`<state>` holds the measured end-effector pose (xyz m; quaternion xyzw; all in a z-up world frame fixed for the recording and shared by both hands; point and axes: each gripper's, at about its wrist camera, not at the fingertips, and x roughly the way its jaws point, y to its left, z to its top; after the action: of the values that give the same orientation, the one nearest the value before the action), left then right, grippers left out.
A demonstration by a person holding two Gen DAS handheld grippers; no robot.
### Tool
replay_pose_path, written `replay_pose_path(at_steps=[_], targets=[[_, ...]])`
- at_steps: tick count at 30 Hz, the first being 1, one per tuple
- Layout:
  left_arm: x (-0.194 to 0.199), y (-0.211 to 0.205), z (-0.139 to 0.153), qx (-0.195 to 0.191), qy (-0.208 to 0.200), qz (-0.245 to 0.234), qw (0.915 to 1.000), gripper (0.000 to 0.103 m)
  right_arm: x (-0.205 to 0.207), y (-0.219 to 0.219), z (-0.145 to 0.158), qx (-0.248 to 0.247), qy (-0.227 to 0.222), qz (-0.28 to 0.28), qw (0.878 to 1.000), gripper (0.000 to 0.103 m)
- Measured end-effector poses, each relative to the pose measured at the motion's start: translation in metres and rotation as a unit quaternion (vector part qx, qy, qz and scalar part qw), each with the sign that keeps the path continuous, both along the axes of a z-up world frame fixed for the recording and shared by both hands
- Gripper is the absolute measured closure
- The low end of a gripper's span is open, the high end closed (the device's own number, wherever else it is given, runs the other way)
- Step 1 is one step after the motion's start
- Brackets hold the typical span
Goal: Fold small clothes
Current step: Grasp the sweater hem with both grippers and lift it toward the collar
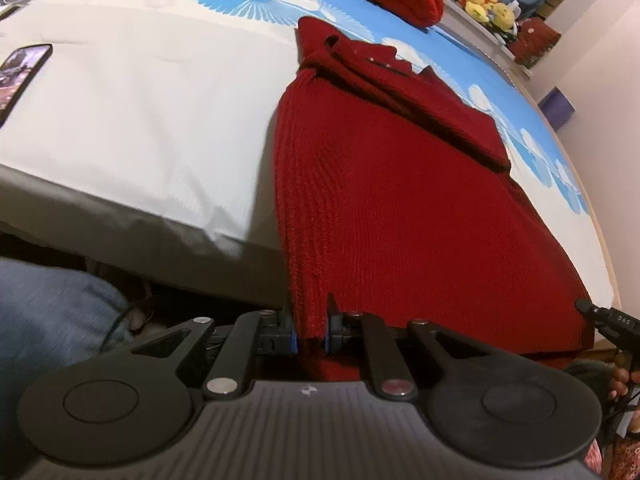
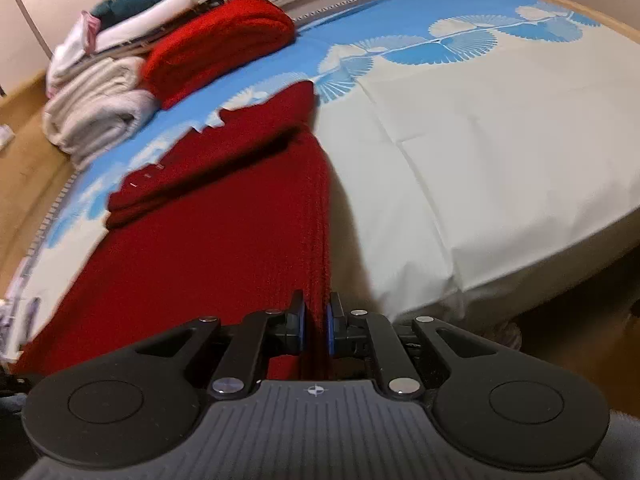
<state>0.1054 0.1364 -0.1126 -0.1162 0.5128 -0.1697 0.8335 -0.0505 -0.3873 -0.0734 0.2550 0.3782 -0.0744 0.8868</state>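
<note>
A dark red knitted sweater lies stretched out on the bed, its sleeves folded across the upper part. My left gripper is shut on the left corner of its near hem, with the knit pinched between the blue pads. In the right wrist view the same red sweater runs away from me, and my right gripper is shut on the right corner of the near hem. The hem hangs lifted off the bed edge between the two grippers. The tip of the right gripper shows at the right edge of the left wrist view.
The bed cover is white with a blue fan pattern at the far end. A phone lies on it at left. Folded clothes, one bright red and several pale ones, are stacked at the far left corner. Yellow plush toys sit on a ledge.
</note>
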Motion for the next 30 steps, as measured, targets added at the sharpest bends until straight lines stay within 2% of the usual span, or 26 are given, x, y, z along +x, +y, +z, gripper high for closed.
replay_pose_path(at_steps=[5, 8, 10, 12, 15, 18, 20, 22, 23, 24, 25, 26, 27, 28, 30], targets=[[-0.009, 0.002, 0.033, -0.018, -0.023, -0.009, 0.9995, 0.092, -0.019, 0.001, 0.021, 0.024, -0.016, -0.001, 1.000, 0.093], [0.003, 0.000, 0.055, -0.026, -0.042, -0.014, 0.9987, 0.092, -0.007, -0.001, 0.037, 0.035, -0.033, -0.007, 0.999, 0.093], [0.024, -0.009, 0.071, -0.025, -0.052, -0.018, 0.9982, 0.092, 0.013, -0.007, 0.050, 0.043, -0.039, -0.016, 0.998, 0.093], [0.051, -0.016, 0.084, -0.018, -0.059, -0.018, 0.9979, 0.092, 0.044, -0.018, 0.060, 0.048, -0.037, -0.023, 0.998, 0.093], [0.113, -0.033, 0.092, -0.009, -0.061, -0.006, 0.9981, 0.092, 0.105, -0.039, 0.063, 0.059, -0.030, -0.034, 0.997, 0.093], [0.194, -0.054, 0.085, 0.001, -0.047, 0.011, 0.9988, 0.091, 0.189, -0.066, 0.049, 0.077, -0.006, -0.058, 0.995, 0.093], [0.256, -0.062, 0.072, 0.007, -0.030, 0.057, 0.9979, 0.089, 0.249, -0.088, 0.028, 0.103, 0.022, -0.108, 0.989, 0.093], [0.319, -0.060, 0.052, -0.001, -0.012, 0.109, 0.9940, 0.081, 0.295, -0.110, 0.000, 0.146, 0.033, -0.171, 0.974, 0.087], [0.343, -0.055, 0.042, -0.014, 0.001, 0.133, 0.9910, 0.066, 0.313, -0.118, -0.014, 0.156, 0.034, -0.194, 0.968, 0.068], [0.358, -0.047, 0.035, -0.026, 0.008, 0.148, 0.9886, 0.045, 0.323, -0.122, -0.022, 0.152, 0.035, -0.211, 0.965, 0.045], [0.369, -0.041, 0.030, -0.035, 0.008, 0.169, 0.9849, 0.033, 0.326, -0.123, -0.028, 0.143, 0.029, -0.225, 0.963, 0.041], [0.373, -0.036, 0.028, -0.037, 0.005, 0.186, 0.9818, 0.014, 0.324, -0.123, -0.031, 0.139, 0.019, -0.232, 0.963, 0.041], [0.371, -0.030, 0.026, -0.036, -0.009, 0.201, 0.9789, 0.009, 0.320, -0.123, -0.034, 0.138, 0.009, -0.226, 0.964, 0.039], [0.367, -0.026, 0.024, -0.035, -0.020, 0.203, 0.9784, 0.009, 0.314, -0.123, -0.036, 0.138, 0.002, -0.220, 0.966, 0.038], [0.359, -0.020, 0.019, -0.037, -0.012, 0.193, 0.9804, 0.009, 0.302, -0.123, -0.037, 0.127, 0.004, -0.221, 0.967, 0.035]])
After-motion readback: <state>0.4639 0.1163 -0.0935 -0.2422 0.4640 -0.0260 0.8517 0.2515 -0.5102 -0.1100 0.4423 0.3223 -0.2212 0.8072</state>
